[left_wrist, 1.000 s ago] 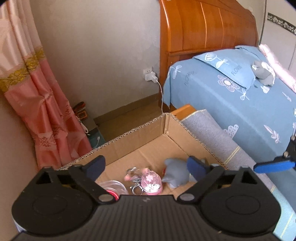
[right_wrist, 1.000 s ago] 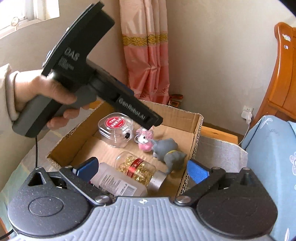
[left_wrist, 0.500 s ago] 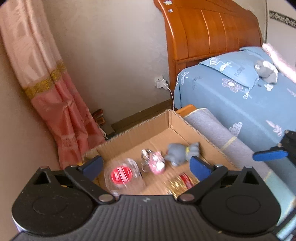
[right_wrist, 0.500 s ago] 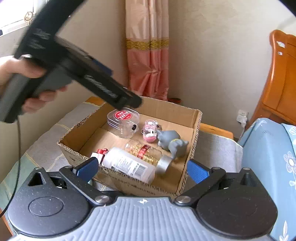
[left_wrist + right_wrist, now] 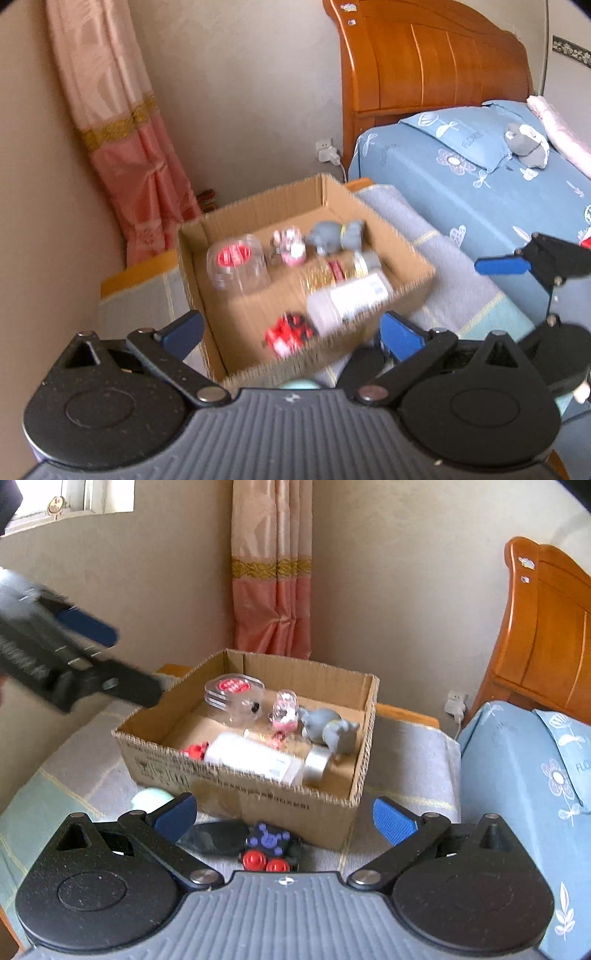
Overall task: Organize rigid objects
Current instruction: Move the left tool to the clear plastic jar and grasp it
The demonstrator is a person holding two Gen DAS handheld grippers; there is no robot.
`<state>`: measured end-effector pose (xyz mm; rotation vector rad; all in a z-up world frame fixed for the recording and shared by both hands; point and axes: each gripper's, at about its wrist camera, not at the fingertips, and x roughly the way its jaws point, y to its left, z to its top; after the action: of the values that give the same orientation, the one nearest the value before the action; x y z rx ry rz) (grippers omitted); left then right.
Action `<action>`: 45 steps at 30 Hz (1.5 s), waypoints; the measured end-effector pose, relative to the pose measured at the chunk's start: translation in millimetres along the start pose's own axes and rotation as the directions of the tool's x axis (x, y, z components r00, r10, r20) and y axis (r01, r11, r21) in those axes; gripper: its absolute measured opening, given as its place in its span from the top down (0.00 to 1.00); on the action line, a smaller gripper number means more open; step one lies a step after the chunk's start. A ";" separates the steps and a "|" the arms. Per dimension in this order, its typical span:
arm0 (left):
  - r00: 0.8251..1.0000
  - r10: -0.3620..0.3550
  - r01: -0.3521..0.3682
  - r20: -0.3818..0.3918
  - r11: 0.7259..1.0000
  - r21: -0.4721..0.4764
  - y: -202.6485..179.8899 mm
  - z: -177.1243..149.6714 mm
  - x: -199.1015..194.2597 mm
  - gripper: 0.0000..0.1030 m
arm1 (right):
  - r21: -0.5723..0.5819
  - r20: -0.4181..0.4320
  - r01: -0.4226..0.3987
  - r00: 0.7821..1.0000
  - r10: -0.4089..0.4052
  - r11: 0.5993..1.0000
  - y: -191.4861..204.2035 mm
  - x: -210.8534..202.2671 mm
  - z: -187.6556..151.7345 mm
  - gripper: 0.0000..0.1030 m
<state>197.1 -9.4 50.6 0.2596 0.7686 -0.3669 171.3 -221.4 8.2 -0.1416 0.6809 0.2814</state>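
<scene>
An open cardboard box [image 5: 258,201] [image 5: 258,797] holds a clear tub with a red lid [image 5: 234,694], a pink globe charm [image 5: 285,712], a grey elephant figure [image 5: 327,727], a white bottle [image 5: 255,757] and a small red toy [image 5: 290,332]. My left gripper [image 5: 291,332] hovers before the box's near wall, its jaws opening with nothing between them. My right gripper [image 5: 284,815] is open and empty, above a black toy with red wheels [image 5: 269,845], a dark flat object [image 5: 218,836] and a pale green ball [image 5: 151,799], all lying outside the box.
The box rests on a grey striped cloth [image 5: 406,753]. A bed with a blue sheet [image 5: 498,192] and a wooden headboard [image 5: 424,66] stands to the right. A pink curtain [image 5: 271,602] hangs in the corner, and a wall socket [image 5: 327,153] sits behind the box.
Both grippers have drawn back from the box, so the whole box shows. The left gripper has swung away to the left in the right wrist view. The toys before the box came into sight.
</scene>
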 end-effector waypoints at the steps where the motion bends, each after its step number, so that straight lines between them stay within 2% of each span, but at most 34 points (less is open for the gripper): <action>1: 1.000 0.007 -0.007 0.002 1.000 -0.008 -1.8 -7.2 -2.1 0.01 | 0.004 -0.004 0.001 1.000 -0.001 1.000 0.4 -0.9 -4.0 0.00; 7: 1.000 0.018 -0.019 -0.008 0.998 -0.067 -10.6 -45.6 -6.3 0.01 | 0.024 0.006 0.004 1.000 -0.004 1.000 2.0 -8.0 -26.8 0.00; 12: 0.999 0.050 -0.050 0.002 0.998 -0.041 -33.3 -69.2 -1.3 0.01 | 0.081 -0.030 0.011 1.000 -0.009 0.997 -1.0 0.5 -44.3 0.00; 18: 1.000 0.001 0.002 0.022 0.990 -0.138 -44.3 -88.8 8.4 0.01 | 0.081 -0.083 0.085 0.993 -0.078 0.993 1.1 16.5 -75.1 0.00; 22: 0.998 0.053 -0.048 0.029 0.988 -0.149 -52.1 -97.3 19.8 0.01 | 0.085 -0.143 0.113 0.985 -0.100 0.990 1.9 30.3 -98.3 0.00; 24: 0.998 0.059 -0.055 0.024 0.985 -0.161 -53.7 -100.5 25.6 0.01 | 0.089 -0.146 0.109 0.985 -0.095 0.990 3.0 31.7 -105.7 0.00; 29: 0.997 0.077 -0.071 0.027 0.982 -0.177 -57.7 -105.0 36.6 0.01 | 0.101 -0.131 0.093 0.988 -0.080 0.990 2.2 30.0 -109.7 0.00; 33: 0.991 0.127 -0.118 0.037 0.975 -0.185 -59.3 -107.1 45.7 0.01 | 0.101 -0.129 0.094 0.988 -0.080 0.990 2.9 30.9 -109.0 0.00; 38: 0.993 0.117 -0.107 0.030 0.970 -0.218 -51.0 -113.4 47.8 0.01 | 0.098 -0.124 0.092 0.989 -0.079 0.991 3.1 30.8 -108.2 0.00; 45: 0.986 0.168 -0.163 -0.005 0.952 -0.258 -26.1 -128.7 44.4 0.01 | 0.097 -0.120 0.090 0.990 -0.078 0.991 3.8 30.4 -109.5 0.00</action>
<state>135.0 3.0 -72.7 0.0744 0.7631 -0.1074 127.0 -235.5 -95.6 -0.0892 0.8013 0.1572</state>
